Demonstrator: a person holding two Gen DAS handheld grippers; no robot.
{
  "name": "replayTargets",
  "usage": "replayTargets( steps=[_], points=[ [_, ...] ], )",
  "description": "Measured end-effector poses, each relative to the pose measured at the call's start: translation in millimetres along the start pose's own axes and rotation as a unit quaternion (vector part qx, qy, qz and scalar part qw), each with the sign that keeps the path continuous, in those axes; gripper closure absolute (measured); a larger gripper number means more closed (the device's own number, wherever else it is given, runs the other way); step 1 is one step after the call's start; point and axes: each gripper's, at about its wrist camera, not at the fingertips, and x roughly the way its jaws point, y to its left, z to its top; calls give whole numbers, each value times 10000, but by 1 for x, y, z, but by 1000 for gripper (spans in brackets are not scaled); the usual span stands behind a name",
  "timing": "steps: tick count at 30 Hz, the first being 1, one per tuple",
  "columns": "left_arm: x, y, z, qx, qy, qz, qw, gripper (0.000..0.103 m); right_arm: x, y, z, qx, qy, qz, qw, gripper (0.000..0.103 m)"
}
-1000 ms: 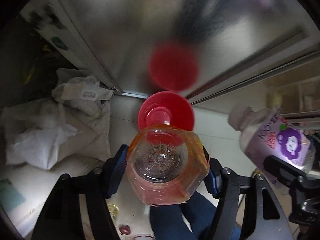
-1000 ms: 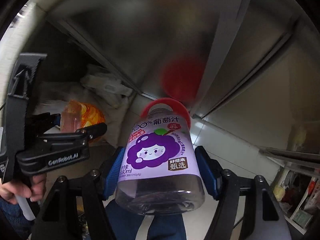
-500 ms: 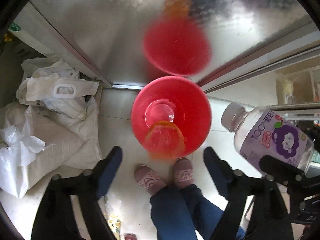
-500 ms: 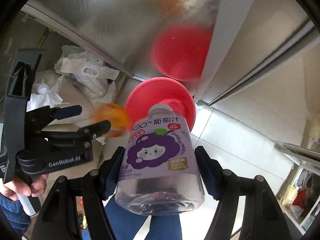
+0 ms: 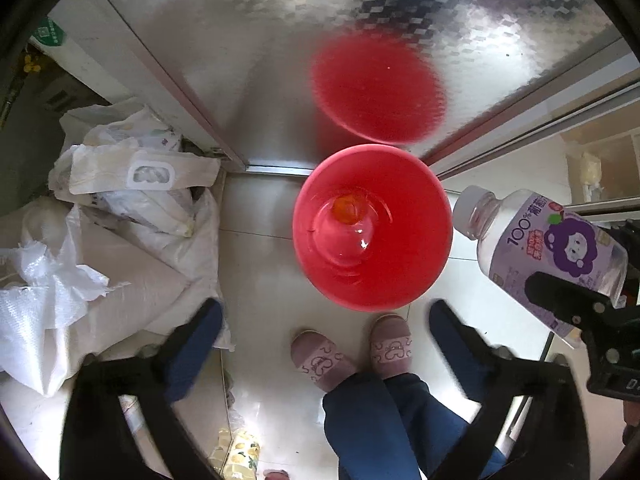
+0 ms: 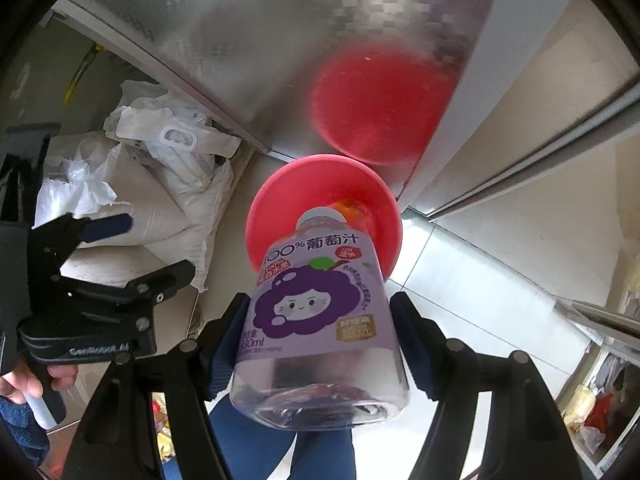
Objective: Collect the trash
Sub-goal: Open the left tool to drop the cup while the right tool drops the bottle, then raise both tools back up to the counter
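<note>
The orange bottle (image 5: 347, 209) lies at the bottom of the red bin (image 5: 424, 264), small and partly over a clear patch there that may be another bottle; I cannot tell. The bin stands on the tiled floor (image 5: 260, 280) against a patterned metal door (image 5: 260, 60), which mirrors it as a red blur. The left tongs (image 5: 326, 332) hang over the bin's near rim, jaws opening wide with nothing between them, which reads as a drop just made. The right tongs (image 6: 320, 334) are clenched on the purple grape juice bottle (image 6: 316, 312), cap pointing down toward the bin, likely the next to go in. The person's slippers (image 5: 320, 358) stand just beside the bin. White sacks (image 5: 120, 248) are heaped to the left.
</note>
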Motion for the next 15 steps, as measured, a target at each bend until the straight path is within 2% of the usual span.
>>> replayTargets(
  steps=[10,12,15],
  points=[
    [-6,8,-5,-98,2,10,10000,0,11,2,3,-65,101,-49,9999,34],
    [-7,9,-7,-111,-3,18,9999,0,11,3,3,-57,121,-30,9999,32],
    [-15,10,-10,-116,-11,58,9999,0,6,5,3,-92,61,-102,9999,22]
  ],
)
